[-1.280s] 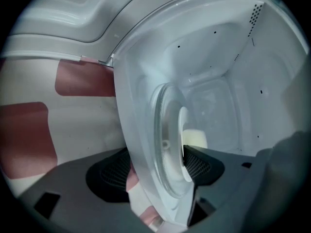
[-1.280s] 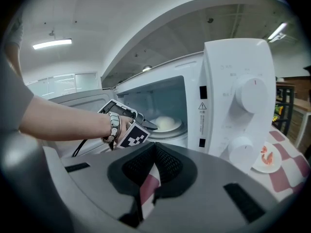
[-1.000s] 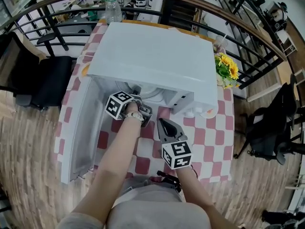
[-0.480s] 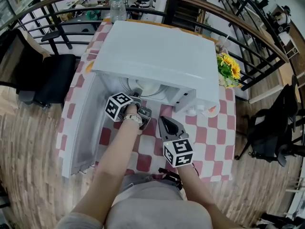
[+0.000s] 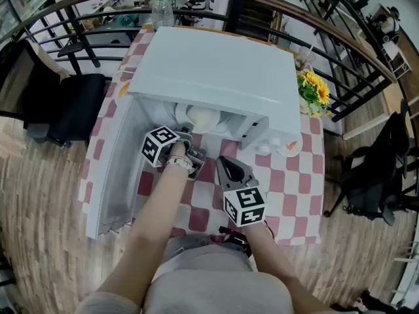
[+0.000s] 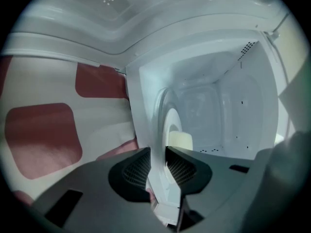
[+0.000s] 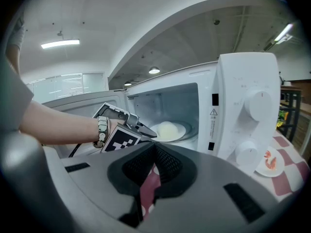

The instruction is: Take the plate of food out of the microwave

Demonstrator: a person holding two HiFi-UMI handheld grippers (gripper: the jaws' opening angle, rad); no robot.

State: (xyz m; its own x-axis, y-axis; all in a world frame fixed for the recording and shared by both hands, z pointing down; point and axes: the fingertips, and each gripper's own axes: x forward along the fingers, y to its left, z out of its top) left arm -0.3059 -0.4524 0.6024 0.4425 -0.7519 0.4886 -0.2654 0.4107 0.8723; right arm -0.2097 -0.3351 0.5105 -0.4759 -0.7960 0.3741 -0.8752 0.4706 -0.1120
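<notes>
The white microwave [image 5: 216,64] stands on the checked table with its door [image 5: 114,169] swung open to the left. Inside, a white plate [image 5: 190,113] carries a pale round bun [image 5: 204,118]. My left gripper [image 5: 188,136] is at the cavity's mouth, its jaws closing with the plate's rim [image 6: 171,120] between the pads [image 6: 141,166]. The bun [image 6: 181,141] sits just beyond them. From the right gripper view, the left gripper [image 7: 148,134] touches the plate's [image 7: 183,129] near edge. My right gripper [image 5: 226,163] hovers shut and empty over the table before the microwave.
A small saucer [image 5: 288,146] with a red print lies by the microwave's right front corner. Yellow flowers [image 5: 313,93] stand at the right edge of the table [image 5: 288,182]. A water bottle [image 5: 160,5] is behind the microwave. A black chair [image 5: 62,106] and a curved railing [image 5: 340,38] surround the table.
The left gripper has stayed at the microwave's mouth, and more of the plate and bun now shows below the top edge. The right gripper has barely moved.
</notes>
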